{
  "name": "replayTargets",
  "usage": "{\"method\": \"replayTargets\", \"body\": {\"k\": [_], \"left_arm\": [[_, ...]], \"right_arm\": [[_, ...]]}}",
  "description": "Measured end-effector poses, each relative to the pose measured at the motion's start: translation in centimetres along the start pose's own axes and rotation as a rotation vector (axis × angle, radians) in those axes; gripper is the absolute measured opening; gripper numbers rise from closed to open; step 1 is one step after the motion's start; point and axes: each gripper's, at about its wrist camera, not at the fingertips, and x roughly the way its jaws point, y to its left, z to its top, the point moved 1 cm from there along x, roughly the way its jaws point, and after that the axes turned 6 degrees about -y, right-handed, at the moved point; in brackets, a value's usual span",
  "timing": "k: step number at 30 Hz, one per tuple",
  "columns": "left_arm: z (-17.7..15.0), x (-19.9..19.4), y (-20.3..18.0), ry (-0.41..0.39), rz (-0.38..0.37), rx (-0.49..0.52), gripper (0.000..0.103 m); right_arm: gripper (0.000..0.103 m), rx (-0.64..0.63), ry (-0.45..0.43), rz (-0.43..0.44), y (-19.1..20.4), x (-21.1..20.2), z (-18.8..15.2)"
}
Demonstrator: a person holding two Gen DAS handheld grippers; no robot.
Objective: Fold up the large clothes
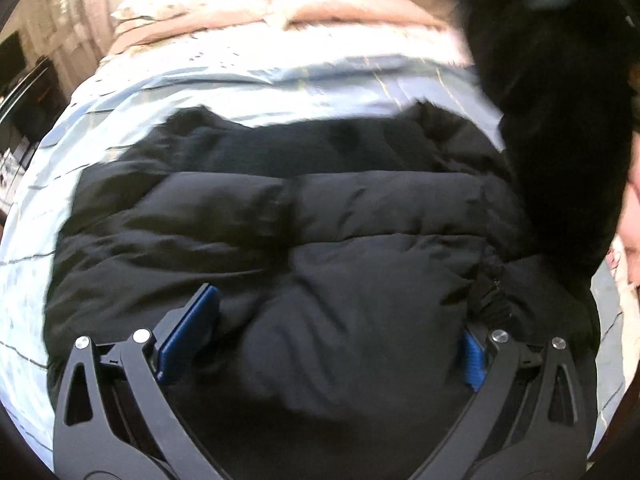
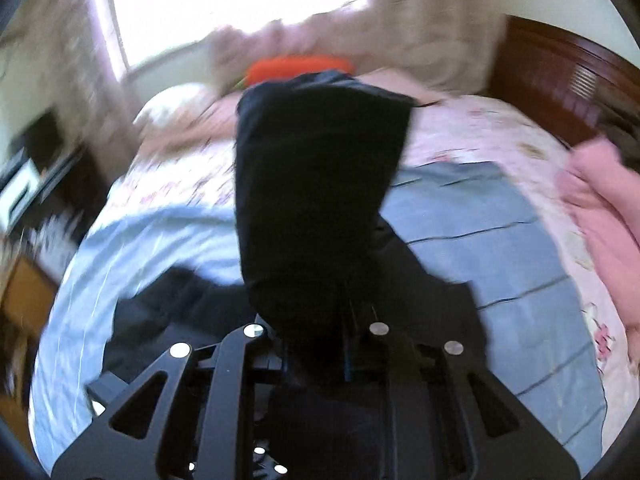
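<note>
Your right gripper [image 2: 320, 354] is clamped on the black puffy jacket's [image 1: 304, 216] sleeve [image 2: 316, 184]; lay it toward nine o'clock, flat. Left gripper [image 1: 320, 344] stands wide, empty.

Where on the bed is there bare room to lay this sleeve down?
Bare blue sheet lies right of the black jacket, up to the pink bedding, and on its left. The jacket fills the middle; the pillows crowd the far edge.

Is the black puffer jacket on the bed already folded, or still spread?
Partly spread: the black puffer jacket body lies flat on the bed, while the right hand-held gripper lifts its sleeve.
</note>
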Motion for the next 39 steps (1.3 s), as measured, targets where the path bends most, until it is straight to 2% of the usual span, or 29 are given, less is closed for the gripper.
{"method": "replayTargets", "body": {"k": [3,6,9,11,15,16,18,20,22,25,27,30,32,35,39], "left_arm": [[-0.3,-2.6,4.0,-0.069,-0.007,-0.057,0.101],[-0.7,-4.2,8.6,-0.1,-0.028,-0.182,0.101],[-1.5,-4.6,13.2,-0.088,-0.094,-0.336,0.101],[-2.4,-3.7,14.7,-0.041,-0.106,-0.369,0.101],[-3.2,-2.8,14.6,-0.019,-0.136,-0.358,0.101],[-3.3,-2.6,14.5,-0.019,-0.139,-0.369,0.101],[-3.5,-2.4,14.8,-0.015,-0.155,-0.402,0.101],[-3.5,-2.2,14.8,-0.007,-0.19,-0.431,0.101],[-3.6,-2.1,14.3,0.003,-0.214,-0.424,0.101],[-3.0,-1.8,13.0,0.016,-0.209,-0.39,0.101],[-2.5,-1.6,11.9,0.02,-0.2,-0.355,0.101],[-1.5,-1.1,9.1,0.017,-0.146,-0.259,0.101],[-1.2,-0.9,7.9,0.015,-0.12,-0.225,0.101],[-1.1,-0.8,7.0,0.003,-0.083,-0.187,0.101],[-1.3,-1.3,7.5,-0.012,-0.057,-0.201,0.101]], "right_arm": [[0.019,-0.028,0.077,0.043,4.9,1.9,-2.4],[0.019,-0.053,0.138,0.036,8.0,3.9,-4.5],[0.021,-0.104,0.165,-0.003,10.2,4.8,-6.8],[0.024,-0.121,0.19,-0.032,10.2,6.3,-7.6],[0.043,-0.184,0.227,-0.111,10.7,7.1,-9.7],[0.051,-0.188,0.225,-0.124,10.8,7.2,-9.7],[0.061,-0.173,0.243,-0.132,10.3,6.8,-9.1],[0.064,-0.134,0.261,-0.079,9.5,5.9,-8.2],[0.072,-0.087,0.245,-0.026,8.8,4.3,-6.9],[0.081,-0.009,0.157,0.07,7.5,0.2,-4.4],[0.088,0.007,0.078,0.057,6.0,-2.9,-2.5],[0.088,-0.006,0.047,0.0,3.8,-4.1,-1.2],[0.088,-0.015,0.063,-0.041,2.3,-3.5,-1.2],[0.088,-0.061,0.119,0.019,2.6,-1.2,-1.6],[0.088,-0.196,0.228,0.125,6.4,3.1,-2.9]]}}
